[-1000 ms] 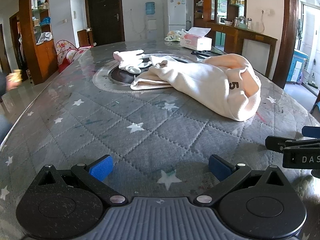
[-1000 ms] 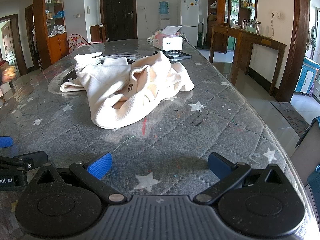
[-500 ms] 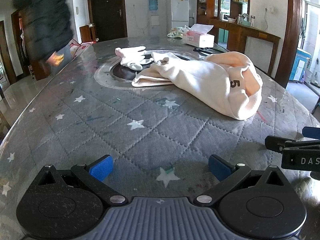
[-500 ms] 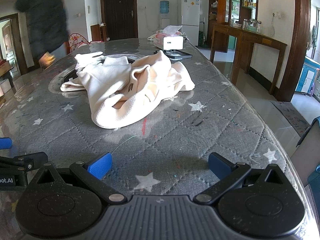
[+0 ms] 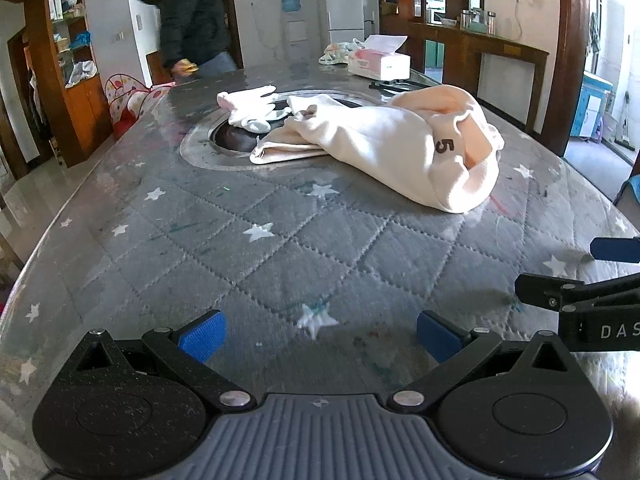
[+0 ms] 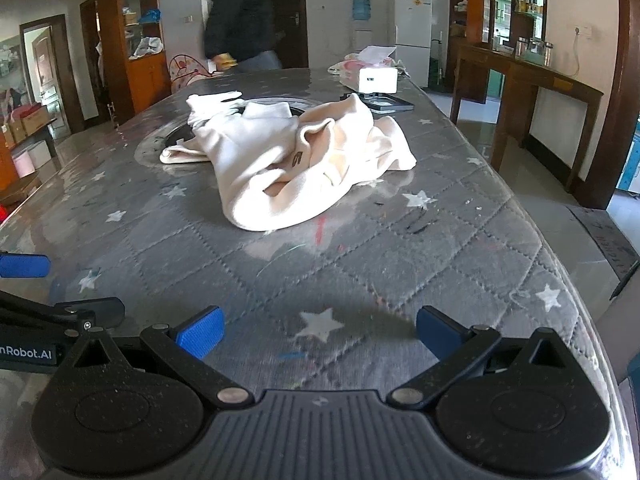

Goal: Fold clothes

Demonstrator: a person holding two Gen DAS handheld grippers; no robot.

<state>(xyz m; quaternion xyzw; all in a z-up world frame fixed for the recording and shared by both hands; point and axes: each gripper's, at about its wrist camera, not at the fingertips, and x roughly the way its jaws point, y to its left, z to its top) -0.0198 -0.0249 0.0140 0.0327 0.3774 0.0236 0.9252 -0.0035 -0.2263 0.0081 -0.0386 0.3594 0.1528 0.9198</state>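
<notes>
Both grippers are hanging wide open and empty over the near edge of the quilted table (image 5: 280, 248): left gripper (image 5: 318, 334), right gripper (image 6: 318, 332), neither touching cloth. We are seeing almost no change at our end across the last second; the grippers are sitting where they were, and the cream garment (image 5: 400, 148) is lying in the same crumpled heap near the table's middle, toward the right edge. What is changing is the background: a person in a dark jacket (image 5: 192, 20) is walking along the far edge, well apart from the clothes. We are judging folding as not yet started, with the reach in still to come. Our left view is showing the "5" print (image 5: 445, 146) and the small white piece (image 5: 250, 104) by the round inset (image 5: 200, 148) clearly. Our right view is showing the garment's open folds (image 6: 280, 188), the spread flap toward the right edge, and the tissue box (image 6: 376, 78) near the far edge.
</notes>
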